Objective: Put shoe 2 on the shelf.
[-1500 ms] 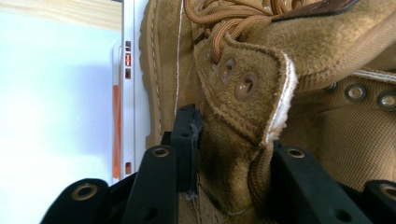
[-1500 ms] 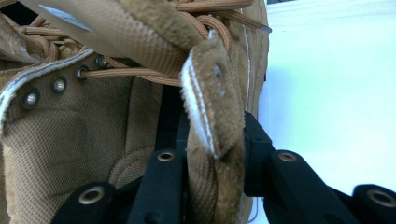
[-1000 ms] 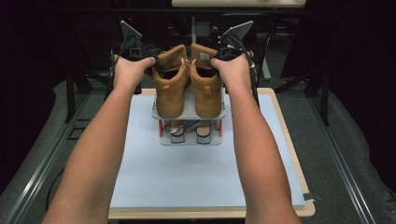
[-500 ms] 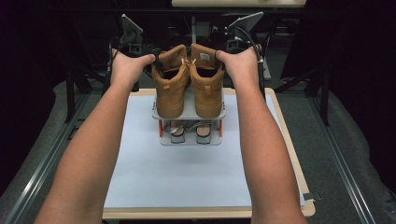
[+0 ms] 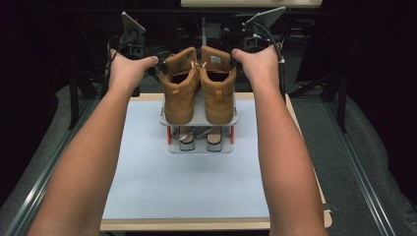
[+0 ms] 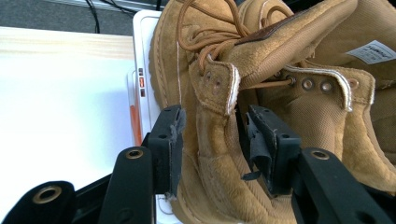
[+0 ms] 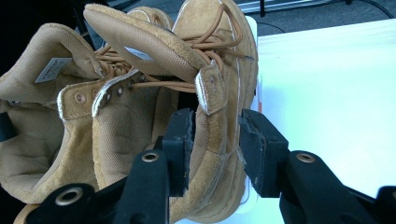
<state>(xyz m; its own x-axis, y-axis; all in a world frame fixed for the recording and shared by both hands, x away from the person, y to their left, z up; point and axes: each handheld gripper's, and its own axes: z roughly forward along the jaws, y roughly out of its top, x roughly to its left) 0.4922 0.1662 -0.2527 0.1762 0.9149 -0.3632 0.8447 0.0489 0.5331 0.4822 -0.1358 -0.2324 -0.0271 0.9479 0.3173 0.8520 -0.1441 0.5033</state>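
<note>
Grip quality decides this step, which I judge to be lifting the pair off its stand. On the left, the left gripper [image 6: 212, 121] straddles the outer collar wall of the left tan suede lace-up boot [image 5: 179, 98], which stands on the top shelf of the small grey two-tier shoe rack [image 5: 199, 150] at the far middle of the white tabletop [image 5: 187, 187]. One of its fingers [image 6: 170, 140] lies on the suede outside; the inner one seems a hair off the lining, so I cannot tell whether it truly pinches. It should squeeze firmly before any rise, because soft suede folds and slips. To the right, touching its twin, stands the right tan suede lace-up boot [image 5: 218, 93], heel toward the near side. The right gripper [image 7: 215, 126] has its fingers pinching that boot's outer collar wall, one inside and one outside. Both hands would do best to rise together and level, keeping the boots side by side, soles clear of the shelf edge, and loose laces away from the rack.
</note>
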